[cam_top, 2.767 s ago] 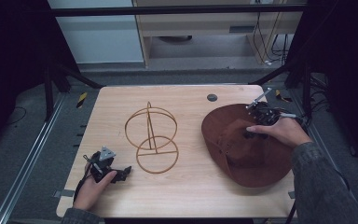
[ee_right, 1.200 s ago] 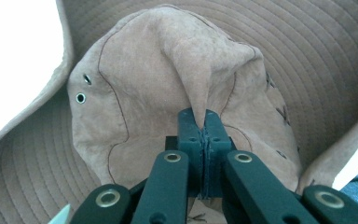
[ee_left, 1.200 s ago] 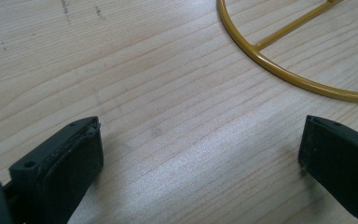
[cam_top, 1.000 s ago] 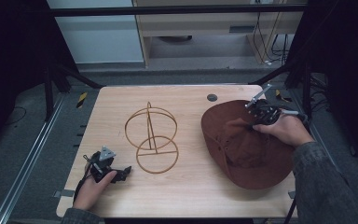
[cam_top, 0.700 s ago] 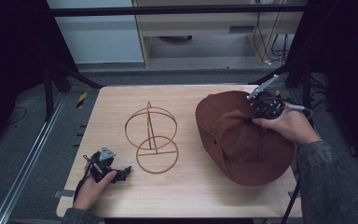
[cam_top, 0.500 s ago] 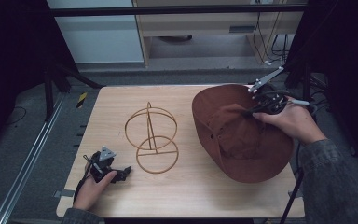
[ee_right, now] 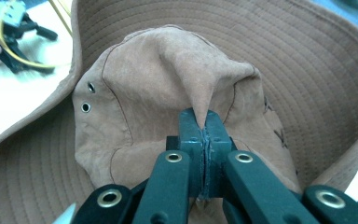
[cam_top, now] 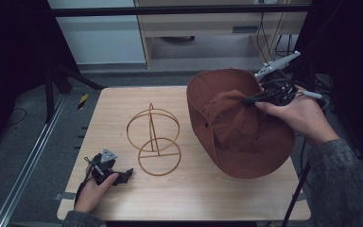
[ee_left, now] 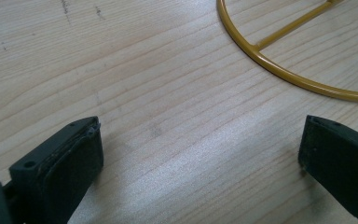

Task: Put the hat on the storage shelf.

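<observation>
A brown wide-brimmed hat [cam_top: 236, 127] hangs tilted over the right half of the table, its lower brim still near the wood. My right gripper [cam_top: 250, 100] is shut on a pinched fold of the hat's crown [ee_right: 186, 84], and its jaws meet on the cloth in the right gripper view. A gold wire hat stand [cam_top: 153, 142] with a round base ring stands at the table's middle. My left gripper [cam_top: 123, 176] rests on the table at the front left, jaws wide apart over bare wood, with an arc of the stand's base ring [ee_left: 279, 70] just ahead.
The wooden table [cam_top: 189, 194] ends close to the left hand at the front. A small dark disc [cam_top: 213, 97] lies near the far edge behind the hat. Dark frame posts and cables stand at the right; a desk is beyond.
My right gripper has lifted the hat by its crown, so the hat rose off the table and tipped up toward the left. The left gripper stayed put.
</observation>
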The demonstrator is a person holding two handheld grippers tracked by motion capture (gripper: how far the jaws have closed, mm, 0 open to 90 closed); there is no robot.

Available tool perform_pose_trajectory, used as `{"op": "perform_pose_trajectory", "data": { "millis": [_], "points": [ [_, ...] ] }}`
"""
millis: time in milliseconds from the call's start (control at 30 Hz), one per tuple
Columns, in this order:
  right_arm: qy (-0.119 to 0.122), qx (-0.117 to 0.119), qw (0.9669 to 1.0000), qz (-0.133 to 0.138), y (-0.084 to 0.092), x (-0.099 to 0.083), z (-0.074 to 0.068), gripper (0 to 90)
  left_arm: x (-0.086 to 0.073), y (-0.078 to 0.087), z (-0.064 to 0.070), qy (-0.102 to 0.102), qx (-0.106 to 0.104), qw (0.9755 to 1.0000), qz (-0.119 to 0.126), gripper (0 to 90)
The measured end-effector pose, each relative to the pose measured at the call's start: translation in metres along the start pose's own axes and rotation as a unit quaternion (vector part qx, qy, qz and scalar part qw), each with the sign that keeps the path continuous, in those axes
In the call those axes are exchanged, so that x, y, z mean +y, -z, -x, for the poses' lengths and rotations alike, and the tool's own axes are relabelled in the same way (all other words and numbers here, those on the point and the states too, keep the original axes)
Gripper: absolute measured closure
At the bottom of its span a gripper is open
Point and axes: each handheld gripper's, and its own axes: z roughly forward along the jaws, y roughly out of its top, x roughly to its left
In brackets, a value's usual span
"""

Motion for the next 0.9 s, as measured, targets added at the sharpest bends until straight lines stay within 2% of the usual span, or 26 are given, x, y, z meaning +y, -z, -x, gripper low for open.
{"op": "perform_pose_trajectory", "data": {
  "millis": [300, 733, 900],
  "points": [
    [0.011, 0.006, 0.9989, 0.045, 0.017, 0.018, -0.016, 89.4, 0.000, 0.000, 0.000, 0.000, 0.000, 1.0000, 0.000, 0.0],
    [0.023, 0.022, 0.9941, 0.104, 0.018, 0.028, -0.043, 89.3, 0.000, 0.000, 0.000, 0.001, 0.000, 1.0000, 0.001, 0.0],
    [0.030, 0.027, 0.9925, 0.116, 0.017, 0.031, -0.054, 89.4, 0.000, 0.000, 0.000, 0.001, 0.000, 1.0000, 0.002, 0.0]
  ]
}}
